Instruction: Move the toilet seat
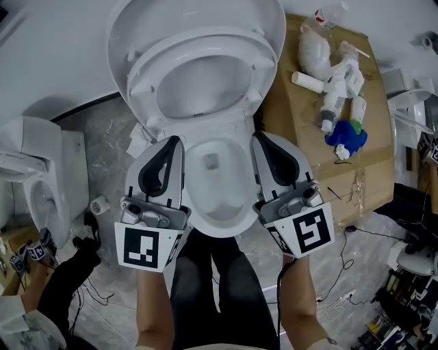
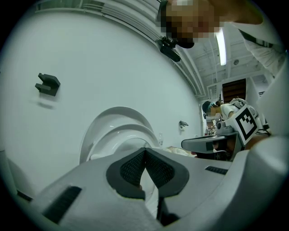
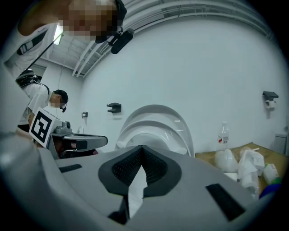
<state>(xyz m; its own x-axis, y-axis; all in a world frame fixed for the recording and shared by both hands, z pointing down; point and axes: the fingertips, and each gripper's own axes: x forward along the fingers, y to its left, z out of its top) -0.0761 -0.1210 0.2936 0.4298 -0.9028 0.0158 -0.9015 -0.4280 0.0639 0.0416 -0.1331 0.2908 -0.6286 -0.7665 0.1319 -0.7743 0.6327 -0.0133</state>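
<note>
Nearest, we list our own two tools: the left gripper (image 1: 175, 141) and the right gripper (image 1: 259, 137), held level on either side of the toilet bowl (image 1: 236, 215), each with its jaws pressed together and nothing between the pads. Only the white of the bowl shows through the slit below the pads. Next out, the bowl itself stands uncovered, directly between and just beyond the two tips. Beyond it is the item of the task, the toilet seat (image 1: 205, 42). It is a white ring, raised upright on its hinges and leaning back against the lid (image 1: 205, 12), which in turn rests toward the plain wall (image 2: 67, 49). We judge the seat to be stiff moulded plastic, fairly light, glossy and so likely slippery under the pads. It will swing only about the hinge at the back of the bowl and may drop hard if let go partway. The best hold, in our estimate, is the free upper edge of the ring, farthest from the hinge, pinched across its thin rim clear of the lid. To the right lies a cardboard sheet (image 1: 373, 171) carrying bottles and bags, among them a clear plastic bottle (image 3: 223, 133). Farthest, a small dark bracket (image 2: 47, 84) is fixed to the wall.
</note>
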